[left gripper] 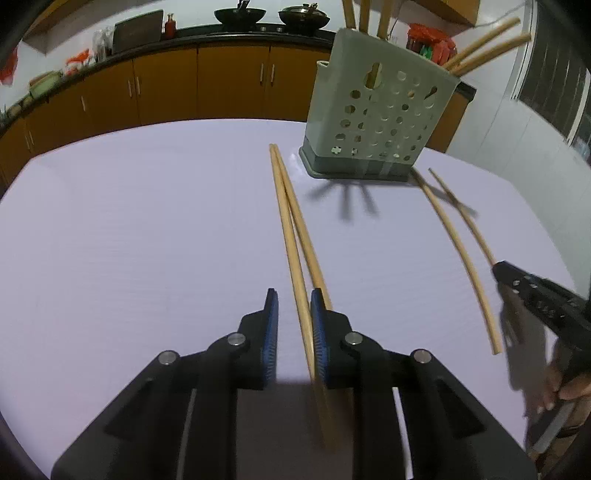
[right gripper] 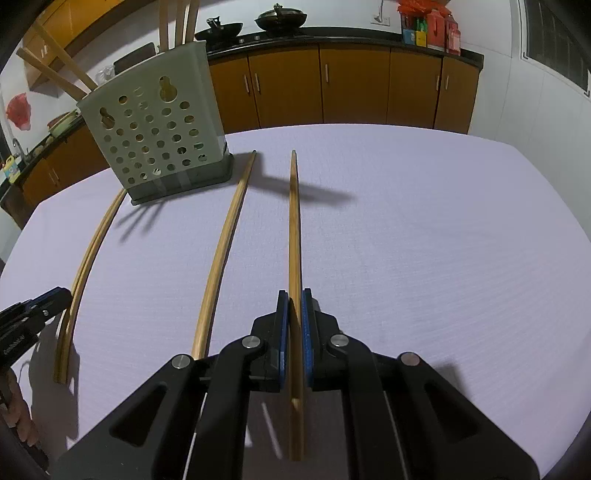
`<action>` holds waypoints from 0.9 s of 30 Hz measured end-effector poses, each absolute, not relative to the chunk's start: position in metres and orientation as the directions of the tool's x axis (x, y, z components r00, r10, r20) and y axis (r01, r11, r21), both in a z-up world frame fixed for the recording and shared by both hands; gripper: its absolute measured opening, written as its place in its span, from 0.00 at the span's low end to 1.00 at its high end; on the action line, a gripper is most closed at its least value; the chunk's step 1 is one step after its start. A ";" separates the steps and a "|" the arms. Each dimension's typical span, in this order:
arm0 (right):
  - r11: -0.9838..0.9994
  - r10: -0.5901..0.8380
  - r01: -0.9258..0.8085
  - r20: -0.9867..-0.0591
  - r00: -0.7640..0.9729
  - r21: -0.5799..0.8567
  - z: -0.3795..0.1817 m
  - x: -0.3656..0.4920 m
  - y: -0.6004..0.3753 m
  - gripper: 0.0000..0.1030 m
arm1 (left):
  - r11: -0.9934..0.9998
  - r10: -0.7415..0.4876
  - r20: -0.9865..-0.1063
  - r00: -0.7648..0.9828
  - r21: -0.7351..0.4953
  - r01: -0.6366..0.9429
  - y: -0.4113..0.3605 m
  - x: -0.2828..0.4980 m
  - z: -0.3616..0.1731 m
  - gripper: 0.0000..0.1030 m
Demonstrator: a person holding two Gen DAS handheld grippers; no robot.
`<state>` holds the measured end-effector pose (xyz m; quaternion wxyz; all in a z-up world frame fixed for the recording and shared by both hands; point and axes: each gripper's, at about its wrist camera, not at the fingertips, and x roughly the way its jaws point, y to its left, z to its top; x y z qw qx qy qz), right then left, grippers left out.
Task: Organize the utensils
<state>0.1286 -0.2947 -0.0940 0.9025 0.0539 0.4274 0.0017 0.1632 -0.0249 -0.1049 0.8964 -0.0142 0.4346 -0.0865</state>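
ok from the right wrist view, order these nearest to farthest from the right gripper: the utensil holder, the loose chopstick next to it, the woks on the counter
1. The loose chopstick, on the table just left of the right gripper.
2. The utensil holder, standing farther back on the left.
3. The woks, on the counter behind the table.

A pale lavender tablecloth (right gripper: 406, 229) is seen beneath tan bamboo chopsticks (left gripper: 291, 229), with a sage-green utensil holder (left gripper: 380, 110) patterned in rows of round holes and set on a darker grey-green base. The black left gripper (left gripper: 293, 299) and black right gripper (right gripper: 294, 299) are lined with blue ribbed pads (right gripper: 283, 332). Orange-brown cabinets (right gripper: 351, 85) are topped by a black counter (right gripper: 332, 35), where black woks (left gripper: 240, 14) and red packages (right gripper: 443, 26) are shown.
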 end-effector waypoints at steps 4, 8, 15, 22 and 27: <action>0.995 0.052 0.032 -0.772 0.634 0.093 -0.094 0.130 -0.291 0.08 | 0.989 -0.139 -0.778 0.613 -0.072 0.132 -0.031 0.170 -0.105 0.18; 0.995 0.068 0.011 -0.770 0.635 0.098 -0.092 0.130 -0.283 0.09 | 0.991 -0.108 -0.775 0.622 -0.038 0.125 -0.036 0.175 -0.105 0.12; 0.996 0.011 0.058 -0.765 0.644 0.063 -0.091 0.132 -0.293 0.08 | 0.998 -0.056 -0.779 0.625 -0.043 0.037 0.004 0.180 -0.105 0.08; 0.997 0.021 0.048 -0.765 0.643 0.067 -0.092 0.127 -0.297 0.09 | 0.999 -0.049 -0.774 0.631 -0.038 0.032 0.016 0.177 -0.105 0.10; 0.997 0.020 0.047 -0.766 0.643 0.066 -0.092 0.127 -0.297 0.09 | 0.998 -0.063 -0.773 0.631 -0.056 0.031 0.016 0.178 -0.106 0.10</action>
